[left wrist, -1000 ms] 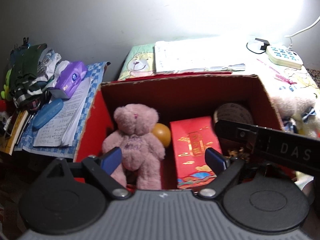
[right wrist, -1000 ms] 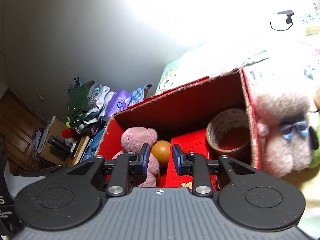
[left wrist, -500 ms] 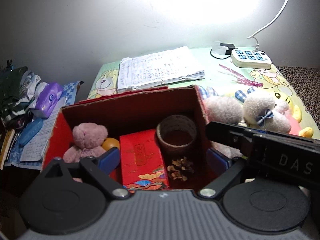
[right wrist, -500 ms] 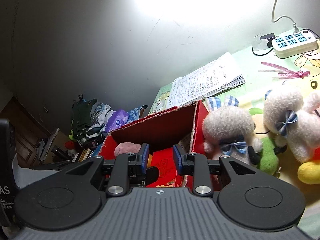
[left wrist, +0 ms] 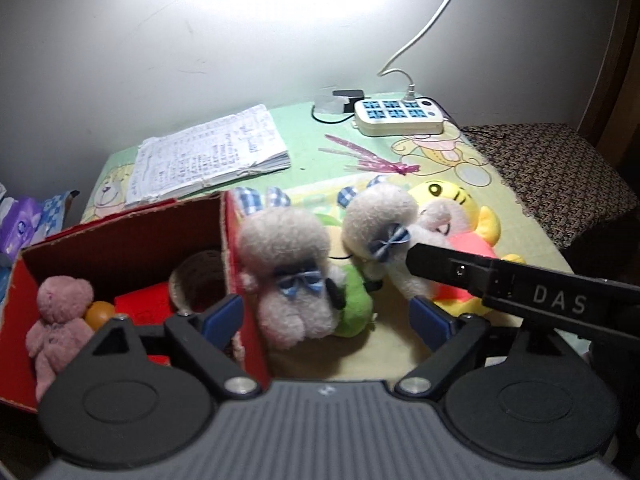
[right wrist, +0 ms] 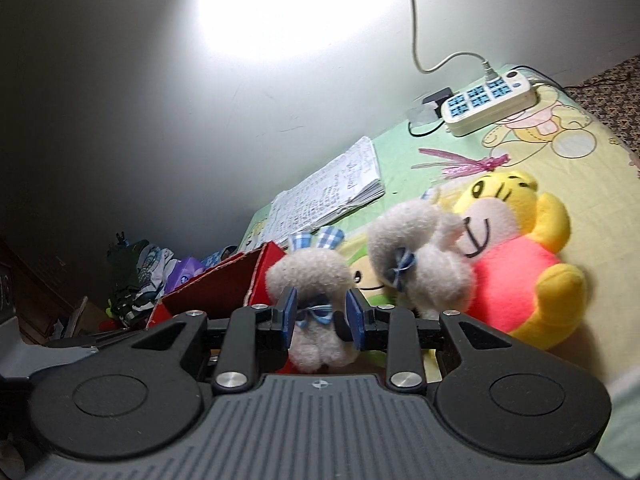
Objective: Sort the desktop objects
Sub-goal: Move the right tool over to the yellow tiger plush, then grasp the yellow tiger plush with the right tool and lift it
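The left gripper (left wrist: 326,318) hovers low over the near edge of the desk, aimed toward the far wall, its blue pads spread wide and holding nothing; one pad sits before the right wall of the red cardboard box (left wrist: 234,240), the other near the plush pile. The right gripper (right wrist: 320,316) points the same way from further right (its dark body crosses the left view's right side). Its pads are partly closed, one on each side of the nearer grey plush rabbit (right wrist: 310,280) at its blue bow; whether they press the fur I cannot tell.

That rabbit lies just right of the box, touching its wall. A second grey rabbit (left wrist: 378,220) lies beside it, against a yellow plush bear (right wrist: 516,264) in a pink shirt. Inside the box are a pink teddy bear (left wrist: 58,316), an orange ball (left wrist: 99,312) and a tape roll (left wrist: 196,280). Further back lie a notebook (left wrist: 208,156) and a power strip (left wrist: 398,116).
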